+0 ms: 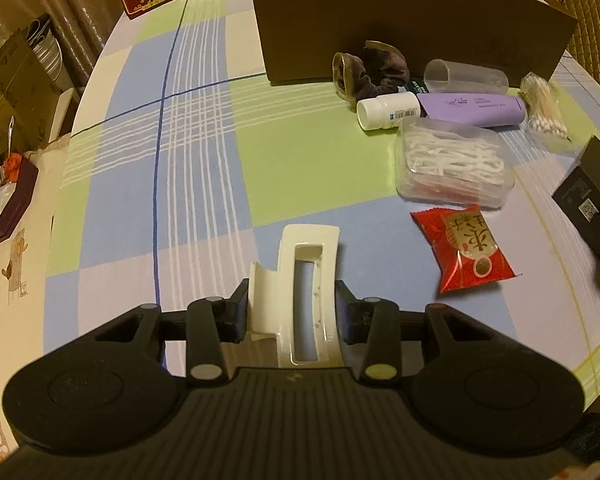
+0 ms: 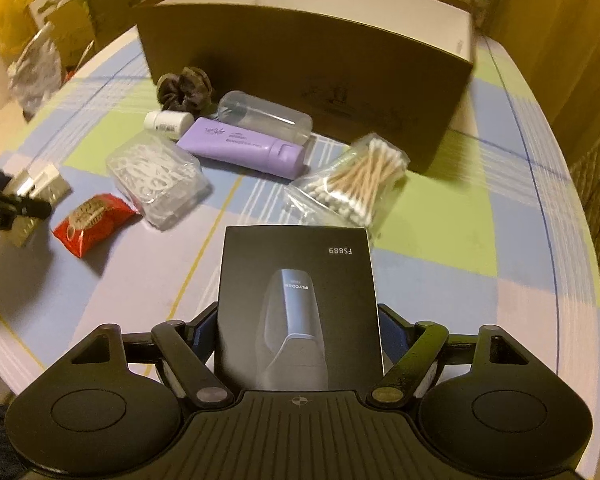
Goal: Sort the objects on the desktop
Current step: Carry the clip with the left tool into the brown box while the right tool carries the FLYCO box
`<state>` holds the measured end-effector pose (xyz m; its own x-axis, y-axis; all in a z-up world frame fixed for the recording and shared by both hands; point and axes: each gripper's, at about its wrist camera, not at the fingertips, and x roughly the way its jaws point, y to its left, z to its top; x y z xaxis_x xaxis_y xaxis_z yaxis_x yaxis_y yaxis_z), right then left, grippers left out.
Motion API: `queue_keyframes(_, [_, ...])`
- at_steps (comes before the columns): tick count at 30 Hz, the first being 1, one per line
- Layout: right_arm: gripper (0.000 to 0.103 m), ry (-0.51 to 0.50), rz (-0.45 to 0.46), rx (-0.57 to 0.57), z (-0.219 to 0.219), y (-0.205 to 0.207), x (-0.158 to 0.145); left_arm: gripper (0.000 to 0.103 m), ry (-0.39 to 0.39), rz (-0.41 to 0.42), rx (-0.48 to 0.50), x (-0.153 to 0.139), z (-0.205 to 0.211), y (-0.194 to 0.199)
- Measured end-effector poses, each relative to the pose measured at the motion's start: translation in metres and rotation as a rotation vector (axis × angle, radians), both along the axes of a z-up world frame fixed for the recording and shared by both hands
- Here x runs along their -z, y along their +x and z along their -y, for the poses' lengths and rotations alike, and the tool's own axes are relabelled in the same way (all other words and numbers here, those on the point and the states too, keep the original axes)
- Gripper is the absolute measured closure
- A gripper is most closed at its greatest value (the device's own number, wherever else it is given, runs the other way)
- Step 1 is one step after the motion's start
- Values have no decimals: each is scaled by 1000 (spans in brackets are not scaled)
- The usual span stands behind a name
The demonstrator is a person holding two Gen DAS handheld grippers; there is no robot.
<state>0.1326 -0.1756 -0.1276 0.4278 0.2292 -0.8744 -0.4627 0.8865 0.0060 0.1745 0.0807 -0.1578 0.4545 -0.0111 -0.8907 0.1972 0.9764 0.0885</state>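
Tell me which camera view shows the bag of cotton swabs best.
The right wrist view: the bag of cotton swabs lies near the centre, whole and sharp. In the left wrist view it sits small at the right edge.

Wide bare stretch of checked surface on the left side of the left wrist view, open right up to the cardboard box. Box wall upright across the far edge, blocking any level pass beyond. Tight cluster just before it: brown scrunchie, clear bottle, white bottle, purple tube, all touching or nearly so, no gap for fingers between. Clear floss-pick box and red snack packet nearer, a narrow strip between them. Cotton swab bag right of the cluster, close before the black carton. Open surface to the right of the swabs in the right wrist view.
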Motion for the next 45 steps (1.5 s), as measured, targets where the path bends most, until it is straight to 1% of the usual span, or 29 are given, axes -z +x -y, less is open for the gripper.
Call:
queue_keyframes(4, [27,84,-32,77,18,0,-8,67,-62,-5,-10,-8,-5,-1])
queue_keyframes(8, [27,137,-31,133,32,1,-18,67,-63,40,2,-26,-4,-1])
queue_keyframes(16, [27,203,35,178,40,18,-56,67,-100,159,50,-72,15,18])
queue_keyframes(24, [27,268,113,174,32,37,-96,67,-154,252,123,-105,42,46])
queue_keyframes(30, [27,322,173,188,18,74,-125,67,-178,306,150,-125,55,82])
queue_keyframes(34, [27,314,226,192,1,108,-141,67,-181,334,161,-137,64,113])
queue_keyframes(40, [27,286,253,236,-22,167,-148,67,-182,361,161,-152,74,166])
queue_keyframes(45, [27,246,235,280,-34,216,-142,67,-165,330,146,-151,80,221])
